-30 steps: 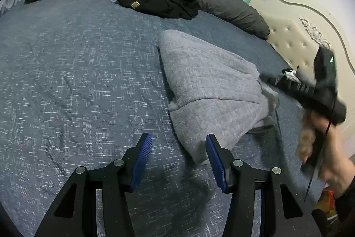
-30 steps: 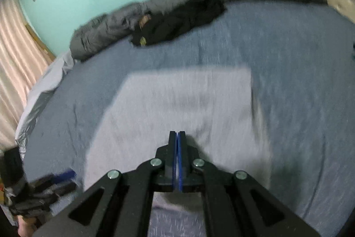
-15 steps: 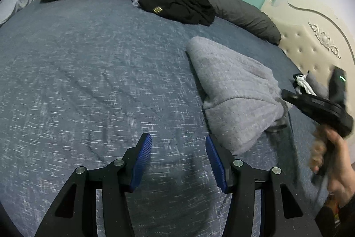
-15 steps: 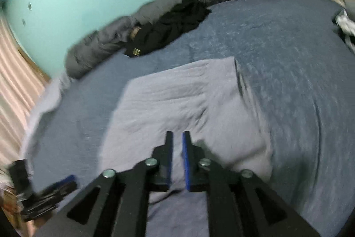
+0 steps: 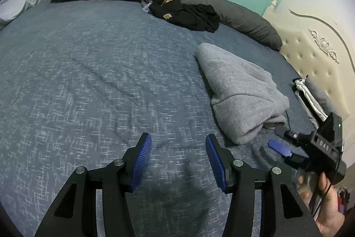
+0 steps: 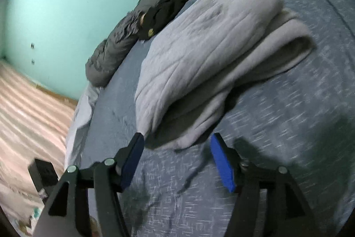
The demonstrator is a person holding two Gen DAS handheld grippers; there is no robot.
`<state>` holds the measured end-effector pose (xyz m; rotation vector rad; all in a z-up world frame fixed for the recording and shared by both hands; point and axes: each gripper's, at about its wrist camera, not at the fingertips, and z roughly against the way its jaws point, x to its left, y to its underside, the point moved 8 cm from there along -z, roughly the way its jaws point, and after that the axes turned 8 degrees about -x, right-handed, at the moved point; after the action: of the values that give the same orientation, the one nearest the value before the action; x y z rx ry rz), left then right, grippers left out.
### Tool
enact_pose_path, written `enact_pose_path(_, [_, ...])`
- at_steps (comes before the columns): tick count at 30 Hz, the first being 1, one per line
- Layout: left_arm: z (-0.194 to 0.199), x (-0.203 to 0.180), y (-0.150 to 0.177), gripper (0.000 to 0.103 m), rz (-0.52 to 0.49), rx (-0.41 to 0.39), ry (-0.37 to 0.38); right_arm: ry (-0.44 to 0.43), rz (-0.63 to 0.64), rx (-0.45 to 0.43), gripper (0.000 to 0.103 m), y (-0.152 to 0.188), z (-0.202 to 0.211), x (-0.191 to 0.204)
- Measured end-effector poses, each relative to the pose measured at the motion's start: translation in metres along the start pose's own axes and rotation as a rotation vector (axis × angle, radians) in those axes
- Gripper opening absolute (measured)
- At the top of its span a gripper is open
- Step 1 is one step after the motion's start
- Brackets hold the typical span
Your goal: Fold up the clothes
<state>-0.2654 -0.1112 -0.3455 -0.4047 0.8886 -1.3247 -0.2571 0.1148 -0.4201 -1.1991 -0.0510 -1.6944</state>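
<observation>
Gray sweater (image 6: 206,54) folded, lying just ahead of right gripper (image 6: 177,161).
Both wide open, empty; left gripper (image 5: 178,161) over bare bedspread (image 5: 99,81); next, tidy loose edge.

Left gripper (image 5: 178,159), right gripper (image 6: 177,159): black angular arms, silver screws, ribbed blue pads (image 5: 142,157); green indicator light.

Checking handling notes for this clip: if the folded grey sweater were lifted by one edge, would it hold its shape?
Probably not. The grey sweater looks soft and thick, its layers sagging loosely, so the fold would likely fall open. It seems bulky, so one gripper might pinch only the top layer.
</observation>
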Motion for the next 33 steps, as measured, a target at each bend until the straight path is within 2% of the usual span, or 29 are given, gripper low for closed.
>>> enact_pose_path(2, [0.004, 0.004, -0.001, 0.055, 0.009, -0.007, -0.003, 0.01, 0.021, 0.01, 0.063, 0.004, -0.009, 0.006])
enact_pose_path(7, [0.01, 0.011, -0.004, 0.055, 0.026, -0.021, -0.007, 0.065, -0.043, 0.0, 0.063, 0.004, -0.031, -0.002])
enact_pose_path(13, [0.013, 0.013, -0.005, 0.055, 0.025, -0.028, -0.009, 0.049, -0.094, 0.005, 0.062, 0.003, -0.052, -0.009])
enact_pose_path(15, [0.016, 0.015, -0.006, 0.055, 0.033, -0.033, -0.012, 0.027, -0.124, 0.004, 0.048, 0.001, -0.056, -0.013])
enact_pose_path(17, [0.019, 0.017, -0.008, 0.055, 0.04, -0.04, -0.014, 0.012, -0.124, 0.004, 0.027, -0.001, -0.057, -0.012])
enact_pose_path(19, [0.023, 0.019, -0.009, 0.055, 0.047, -0.048, -0.016, 0.008, -0.107, 0.002, 0.014, -0.003, -0.055, -0.009])
enact_pose_path(20, [0.025, 0.02, -0.01, 0.055, 0.051, -0.053, -0.017, 0.01, -0.099, 0.003, 0.011, -0.004, -0.054, -0.007])
enact_pose_path(26, [0.036, 0.021, -0.009, 0.055, 0.067, -0.067, -0.028, -0.026, -0.081, -0.017, 0.007, -0.013, -0.021, -0.003])
enact_pose_path(33, [0.043, 0.007, 0.004, 0.055, 0.037, -0.055, -0.034, -0.018, -0.069, -0.025, 0.006, -0.019, 0.027, -0.016])
